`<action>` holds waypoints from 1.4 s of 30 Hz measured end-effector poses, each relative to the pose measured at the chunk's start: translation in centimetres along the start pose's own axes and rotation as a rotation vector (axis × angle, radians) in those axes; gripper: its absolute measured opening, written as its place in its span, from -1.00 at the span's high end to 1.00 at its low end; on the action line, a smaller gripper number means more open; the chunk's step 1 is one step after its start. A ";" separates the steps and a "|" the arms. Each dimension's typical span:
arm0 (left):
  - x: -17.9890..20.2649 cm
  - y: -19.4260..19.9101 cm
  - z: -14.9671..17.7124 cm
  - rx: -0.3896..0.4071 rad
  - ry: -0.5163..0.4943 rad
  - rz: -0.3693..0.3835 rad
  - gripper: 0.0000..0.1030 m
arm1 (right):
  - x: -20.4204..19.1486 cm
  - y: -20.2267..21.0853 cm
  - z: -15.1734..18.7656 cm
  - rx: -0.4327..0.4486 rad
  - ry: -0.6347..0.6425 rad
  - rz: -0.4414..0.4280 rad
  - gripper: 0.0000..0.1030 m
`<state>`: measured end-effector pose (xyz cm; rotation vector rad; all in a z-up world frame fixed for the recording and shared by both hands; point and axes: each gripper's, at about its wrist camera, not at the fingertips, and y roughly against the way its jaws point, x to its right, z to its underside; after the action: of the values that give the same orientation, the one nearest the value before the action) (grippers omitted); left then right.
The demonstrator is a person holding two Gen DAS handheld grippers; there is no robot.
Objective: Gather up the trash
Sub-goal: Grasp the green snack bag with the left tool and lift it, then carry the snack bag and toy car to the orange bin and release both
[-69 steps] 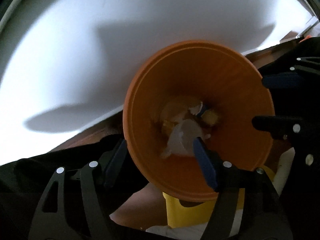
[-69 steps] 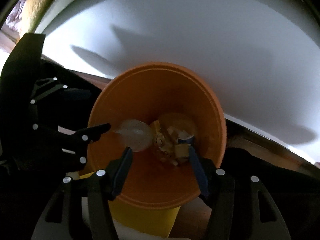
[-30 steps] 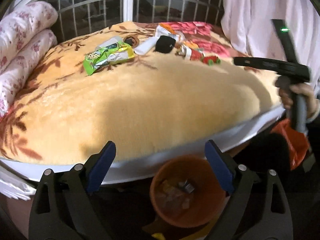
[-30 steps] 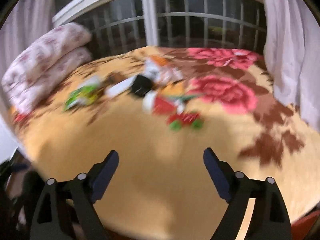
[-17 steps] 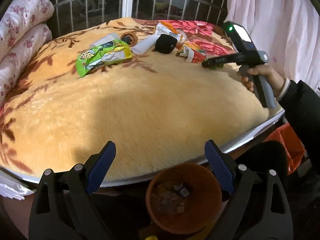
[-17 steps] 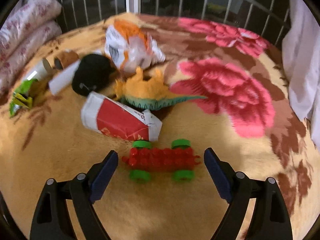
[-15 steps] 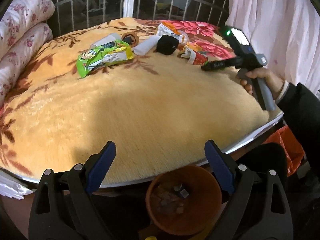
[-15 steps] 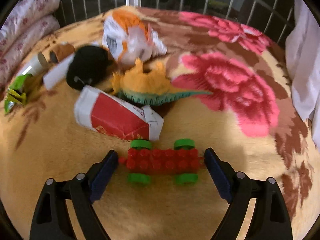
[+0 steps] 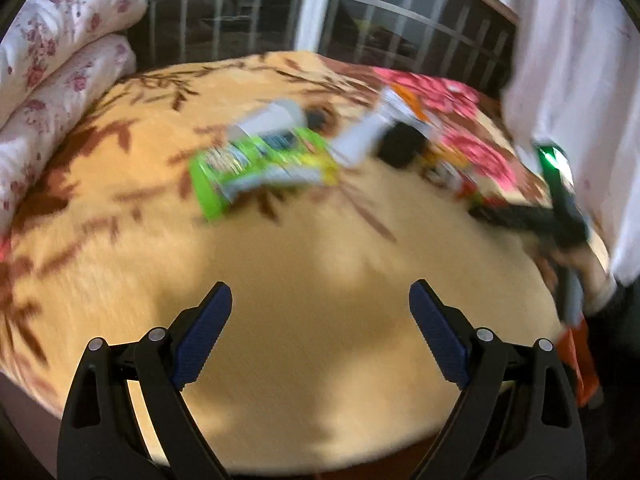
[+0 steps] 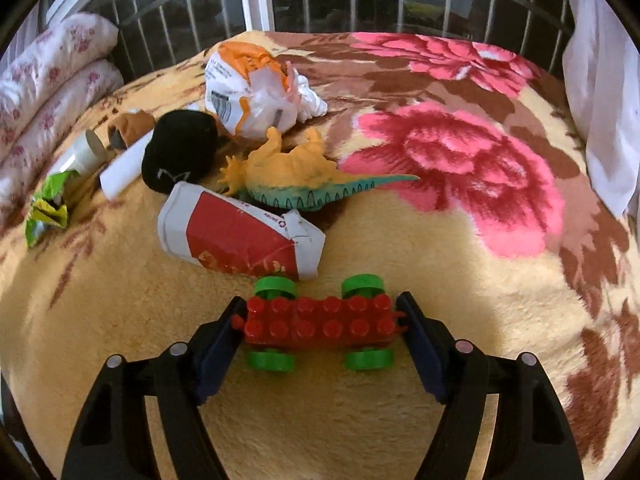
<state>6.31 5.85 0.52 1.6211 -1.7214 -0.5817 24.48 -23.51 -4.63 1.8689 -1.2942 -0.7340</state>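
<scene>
Low in the right wrist view, our right claw (image 10: 322, 322) brackets the red brick car (image 10: 320, 322), pads at both ends, seemingly touching, so we judge a grip is just forming lengthwise to clear its green wheels. Just above lies the crushed red-and-white carton (image 10: 240, 240), then the orange dinosaur (image 10: 296, 172), then the orange-white wrapper (image 10: 248, 84) at upper centre, all on the bed blanket (image 10: 440, 264). Our left claw (image 9: 320, 328) hangs wide and empty at bottom centre, aimed at the blurred green snack bag (image 9: 256, 164) mid-frame.

Toy car (image 10: 320, 326) red, green wheels; blanket (image 10: 460, 264) tan, pink-flowered.
</scene>
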 end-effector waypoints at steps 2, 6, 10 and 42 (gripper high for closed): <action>-0.5 -1.1 -2.1 0.000 -0.039 -0.088 -0.71 | 0.4 0.0 0.0 0.003 -0.020 -0.019 -0.44; -0.2 -3.6 -5.2 -0.041 -0.277 -0.153 -0.71 | 0.6 0.0 0.0 0.002 -0.034 -0.036 -0.44; -1.1 -7.5 -7.2 -0.124 -0.453 -0.230 -0.71 | 1.0 -0.1 -0.1 0.001 -0.051 -0.056 -0.44; 5.9 3.7 3.6 0.065 -0.112 -0.053 0.27 | -0.7 8.5 3.9 0.203 -0.070 -0.110 -0.44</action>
<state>1.28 0.04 1.96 1.7131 -1.7993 -0.6596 16.75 -25.71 0.17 2.1069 -1.3609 -0.7544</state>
